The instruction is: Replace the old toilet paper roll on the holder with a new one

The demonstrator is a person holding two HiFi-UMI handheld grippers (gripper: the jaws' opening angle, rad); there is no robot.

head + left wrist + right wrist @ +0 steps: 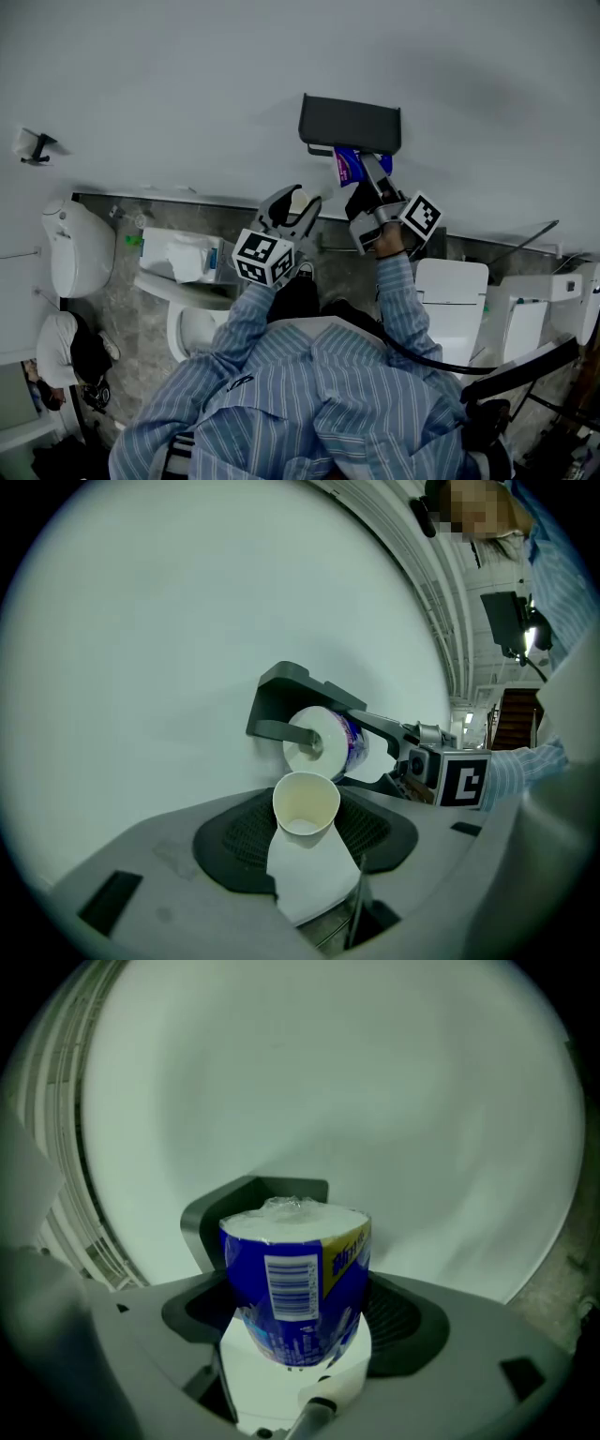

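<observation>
Now we see the right gripper clamped on the new roll, wrapped in blue film, and holding it against the dark holder on the white wall. In the left gripper view, the holder's arm meets the roll's centre hole. The left gripper holds the empty cardboard core between its jaws, near the holder and apart from it.

new roll: blue-wrapped, at dark holder | old tube: bare, off holder
</observation>
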